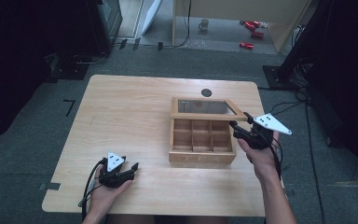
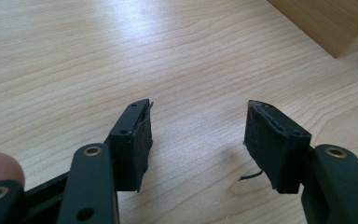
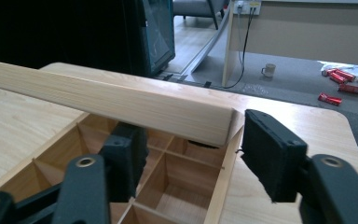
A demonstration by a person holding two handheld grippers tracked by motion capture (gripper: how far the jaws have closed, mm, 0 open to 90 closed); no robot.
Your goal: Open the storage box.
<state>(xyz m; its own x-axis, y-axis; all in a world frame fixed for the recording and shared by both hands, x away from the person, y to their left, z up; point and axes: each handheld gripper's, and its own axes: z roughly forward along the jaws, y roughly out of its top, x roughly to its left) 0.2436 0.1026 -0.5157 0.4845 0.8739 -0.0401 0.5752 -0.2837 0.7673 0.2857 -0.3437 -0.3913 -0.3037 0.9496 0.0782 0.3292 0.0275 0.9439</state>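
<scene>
A wooden tea box with several empty compartments stands right of the table's middle. Its glass-paned lid is raised at a slant over the back. My right gripper is at the lid's front right corner. In the right gripper view the lid's front bar crosses between the jaws of this gripper, which stand open, over the compartments. My left gripper rests open on the bare table near the front left. Nothing lies between the jaws of the left gripper; a corner of the box shows beyond them.
A dark round hole sits in the table behind the box. On the floor beyond lie a mug and red cans. Black stands flank the table at the far left and right.
</scene>
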